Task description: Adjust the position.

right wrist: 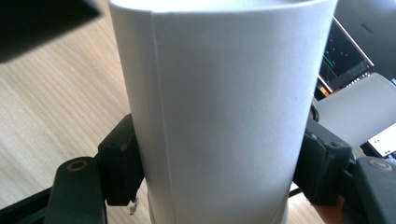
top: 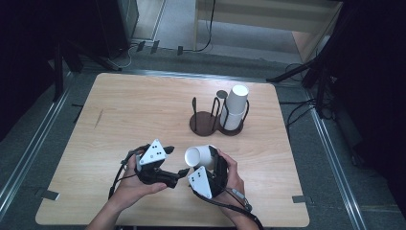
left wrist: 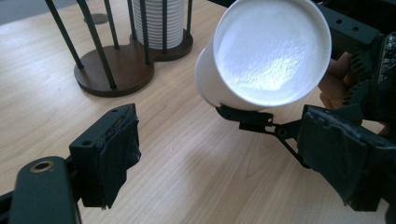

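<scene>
Item 1, right gripper: held in the person's right hand at the near middle of the table. Its two black jaws are closed against opposite sides of a white paper cup; in the right gripper view the pads press the cup wall left and right, with the seam of the cup facing the camera.

Item 2, white paper cup: lifted clear of the tabletop and tipped on its side, its flat base turned toward the left gripper (the left gripper view looks straight at this round base).

Item 3, left gripper: held in the person's left hand, just beside the right gripper and pointing at it. Jaws spread wide, nothing between them; bare wood shows in the gap in the left gripper view. Its tips sit near the cup without touching it.

Item 4, dark wooden cup holder: two round bases joined, with upright wire posts, standing toward the far right of the table. The right bay carries a stack of white cups, leaning slightly; the left bay has none.
</scene>
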Demonstrator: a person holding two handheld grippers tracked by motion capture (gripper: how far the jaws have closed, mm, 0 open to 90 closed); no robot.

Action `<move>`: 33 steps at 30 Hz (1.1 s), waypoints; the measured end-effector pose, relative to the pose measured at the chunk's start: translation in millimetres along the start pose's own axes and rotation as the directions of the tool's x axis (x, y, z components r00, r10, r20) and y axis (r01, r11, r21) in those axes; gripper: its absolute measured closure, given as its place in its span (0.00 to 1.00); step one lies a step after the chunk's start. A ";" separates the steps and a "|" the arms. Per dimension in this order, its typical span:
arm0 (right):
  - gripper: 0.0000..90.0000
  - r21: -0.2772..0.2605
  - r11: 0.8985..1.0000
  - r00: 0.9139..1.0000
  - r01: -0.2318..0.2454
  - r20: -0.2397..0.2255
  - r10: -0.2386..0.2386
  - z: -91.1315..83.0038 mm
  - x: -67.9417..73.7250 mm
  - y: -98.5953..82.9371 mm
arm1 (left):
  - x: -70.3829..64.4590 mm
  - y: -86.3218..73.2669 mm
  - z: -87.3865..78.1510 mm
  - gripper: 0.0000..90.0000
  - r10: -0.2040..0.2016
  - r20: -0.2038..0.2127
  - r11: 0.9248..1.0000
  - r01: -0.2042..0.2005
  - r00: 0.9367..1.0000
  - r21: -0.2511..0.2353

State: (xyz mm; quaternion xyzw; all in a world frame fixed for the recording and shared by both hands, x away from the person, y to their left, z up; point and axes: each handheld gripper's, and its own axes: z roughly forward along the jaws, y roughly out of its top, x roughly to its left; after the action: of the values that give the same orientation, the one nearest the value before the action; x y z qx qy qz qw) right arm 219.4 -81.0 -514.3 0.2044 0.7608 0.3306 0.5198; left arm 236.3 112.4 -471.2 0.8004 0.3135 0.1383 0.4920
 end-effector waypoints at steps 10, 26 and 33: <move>0.31 -0.011 1.000 0.999 0.019 -0.048 -0.020 -1.3 5.2 0.2 | -11.1 -1.4 3.0 0.17 0.098 0.011 0.995 -0.098 0.995 -0.002; 0.31 -0.033 0.999 0.988 0.024 -0.154 -0.029 -3.6 11.9 3.2 | -14.3 -5.9 4.1 0.33 0.165 0.025 0.986 -0.165 0.986 -0.007; 0.31 -0.040 0.999 0.982 0.021 -0.186 -0.028 -3.8 12.7 2.5 | -14.1 -7.0 5.1 0.31 0.169 0.025 0.985 -0.168 0.985 -0.021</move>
State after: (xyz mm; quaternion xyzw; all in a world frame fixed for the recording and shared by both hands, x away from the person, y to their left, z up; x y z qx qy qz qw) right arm 211.0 -72.0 -519.9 0.1535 0.8021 0.3561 0.4542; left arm 225.7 102.1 -478.5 0.8211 0.2367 0.1718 0.4901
